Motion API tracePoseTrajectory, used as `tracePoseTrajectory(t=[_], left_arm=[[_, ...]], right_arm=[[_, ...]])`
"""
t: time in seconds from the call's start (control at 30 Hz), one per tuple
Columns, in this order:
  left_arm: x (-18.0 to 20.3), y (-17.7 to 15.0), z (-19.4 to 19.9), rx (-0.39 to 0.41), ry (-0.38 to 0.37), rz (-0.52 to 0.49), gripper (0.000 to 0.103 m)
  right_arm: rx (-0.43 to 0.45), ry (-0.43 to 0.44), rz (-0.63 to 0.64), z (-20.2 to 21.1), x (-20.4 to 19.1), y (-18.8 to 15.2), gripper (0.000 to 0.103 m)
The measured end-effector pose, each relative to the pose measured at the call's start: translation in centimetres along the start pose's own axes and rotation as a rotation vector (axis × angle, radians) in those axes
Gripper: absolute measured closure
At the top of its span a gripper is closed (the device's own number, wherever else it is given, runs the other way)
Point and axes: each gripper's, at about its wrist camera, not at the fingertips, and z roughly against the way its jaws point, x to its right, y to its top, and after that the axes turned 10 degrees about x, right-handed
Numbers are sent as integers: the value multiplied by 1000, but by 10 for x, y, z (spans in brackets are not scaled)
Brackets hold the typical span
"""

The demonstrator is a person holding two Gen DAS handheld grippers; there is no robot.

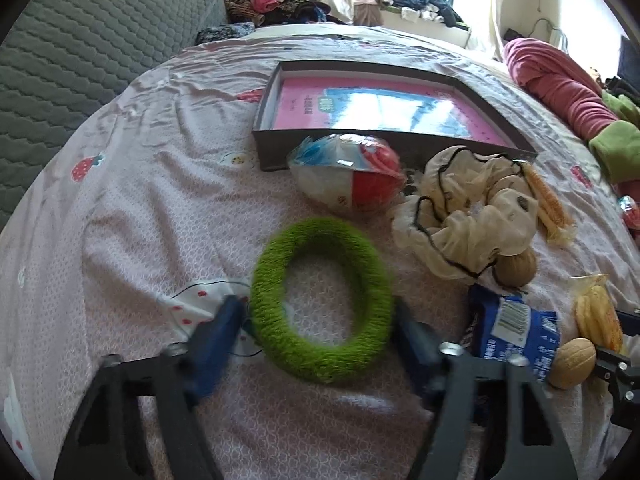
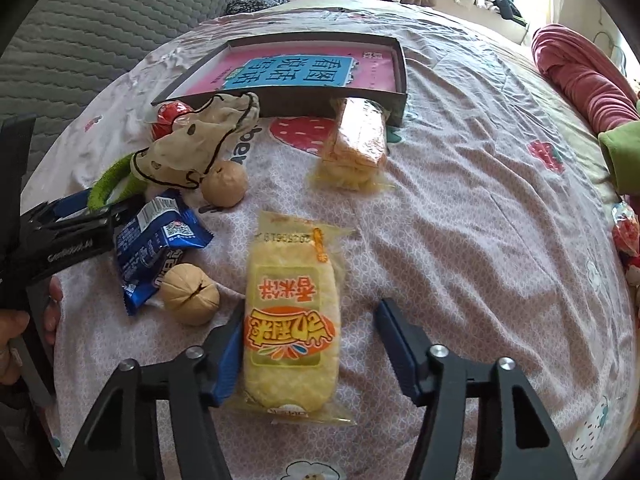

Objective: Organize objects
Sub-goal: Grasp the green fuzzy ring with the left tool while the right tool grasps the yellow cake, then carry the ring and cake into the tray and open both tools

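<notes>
Left wrist: left gripper [image 1: 320, 320] brackets the fuzzy green ring [image 1: 322, 306], fingers spread; right gripper [image 2: 308, 344] flanks the yellow rice-cracker packet [image 2: 290, 332], jaws apart.

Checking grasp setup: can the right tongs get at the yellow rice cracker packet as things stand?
Probably yes: the yellow rice cracker packet lies flat between the right tongs, one finger touching its edge, the other side clear.
</notes>
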Motion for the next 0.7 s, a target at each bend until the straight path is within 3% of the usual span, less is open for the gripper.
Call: tracePoseTrajectory(t=[0.13,0.3,0.7], left_arm=[[1,2,1,-8,-23,0,50],[-1,4,5,-21,-56,22,77],[-1,6,28,-7,-128,39,83]], right_arm=[[-1,27,-2,2,-2,0,62],[4,38,6,6,-2,-2,62],[36,69,-10,23,-7,1,62]])
